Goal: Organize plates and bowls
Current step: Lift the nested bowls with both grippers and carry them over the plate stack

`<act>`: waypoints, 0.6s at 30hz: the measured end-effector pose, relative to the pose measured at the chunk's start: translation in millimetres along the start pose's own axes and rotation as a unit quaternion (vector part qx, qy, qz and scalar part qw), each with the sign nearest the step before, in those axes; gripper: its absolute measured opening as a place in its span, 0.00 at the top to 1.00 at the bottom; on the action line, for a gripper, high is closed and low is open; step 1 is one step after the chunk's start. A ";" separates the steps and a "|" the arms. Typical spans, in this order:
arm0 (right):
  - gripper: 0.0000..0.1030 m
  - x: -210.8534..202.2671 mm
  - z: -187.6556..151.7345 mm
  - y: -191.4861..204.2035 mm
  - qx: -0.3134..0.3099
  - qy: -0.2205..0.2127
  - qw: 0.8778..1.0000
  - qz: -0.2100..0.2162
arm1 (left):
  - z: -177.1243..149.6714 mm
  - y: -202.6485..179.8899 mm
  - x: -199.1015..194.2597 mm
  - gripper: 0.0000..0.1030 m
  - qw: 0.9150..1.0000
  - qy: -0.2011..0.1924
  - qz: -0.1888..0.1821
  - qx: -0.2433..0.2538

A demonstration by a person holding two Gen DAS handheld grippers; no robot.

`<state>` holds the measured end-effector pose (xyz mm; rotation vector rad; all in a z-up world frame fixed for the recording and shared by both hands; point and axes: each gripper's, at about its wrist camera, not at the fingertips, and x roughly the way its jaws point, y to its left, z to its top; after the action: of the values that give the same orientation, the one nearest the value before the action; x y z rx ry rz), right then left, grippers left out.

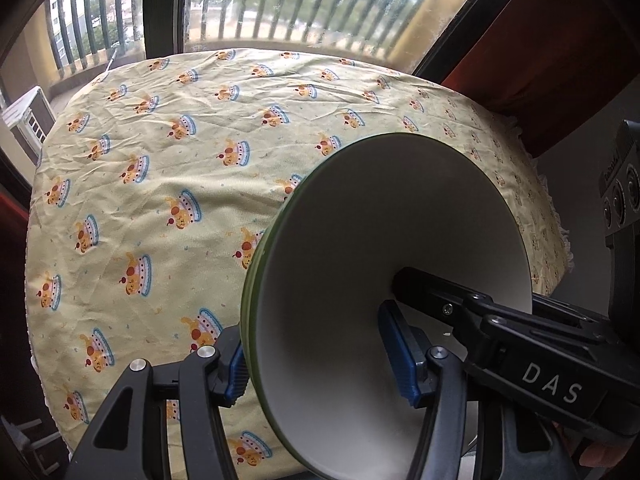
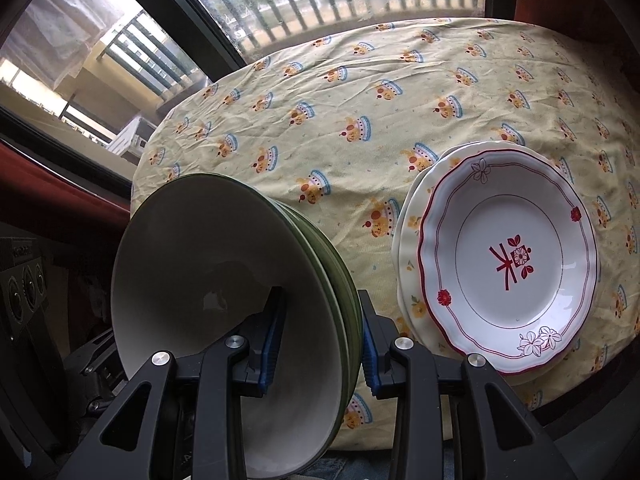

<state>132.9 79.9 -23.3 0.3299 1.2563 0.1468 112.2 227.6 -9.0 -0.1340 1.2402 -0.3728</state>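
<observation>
The left gripper (image 1: 320, 364) pinches the wall of a stack of nested round ceramic bowls, green outside and white inside (image 1: 384, 264), one blue pad on the green outer side and the other inside the white hollow. The right gripper (image 2: 318, 354) clamps the same stack (image 2: 224, 280) on the opposite wall, one blue pad inside the top bowl, the other against the green rims. In the left wrist view the right gripper's black arm lettered "DAS" reaches in from the lower right. How many bowls are nested is hard to count: only several green rim edges show, and the bowls' bottom edge is cut off by the frame in both views. Whether the stack touches the cloth cannot be told; its underside is hidden.

Beyond both grippers lies a wrinkled pale yellow tablecloth printed with cartoon dogs (image 1: 160, 152). To the right of the right gripper, well apart from the bowls, a white scalloped plate with red rim lines and flower motifs (image 2: 508, 268) rests on at least one cream plate with a yellow floral print (image 2: 408, 232), mostly covered; whether more plates lie under it cannot be told. Past the table's far edge is a dusty window with balcony railings (image 1: 280, 12). A dark red curtain (image 1: 532, 48) hangs right of the left gripper.
</observation>
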 end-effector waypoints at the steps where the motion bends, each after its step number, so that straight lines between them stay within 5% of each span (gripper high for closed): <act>1: 0.64 -1.5 0.8 -1.8 -0.001 0.000 1.000 0.003 | -0.2 -2.5 -0.4 0.44 1.000 0.000 0.003 -0.005; 18: 0.64 -36.6 29.5 -72.5 -0.092 0.006 0.995 0.046 | -4.9 -81.7 11.1 0.44 0.992 -0.058 0.038 -0.110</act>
<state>144.5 -3.9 -5.6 0.2288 1.2305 0.3415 93.9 148.1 4.0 -0.2929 1.1661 -0.1595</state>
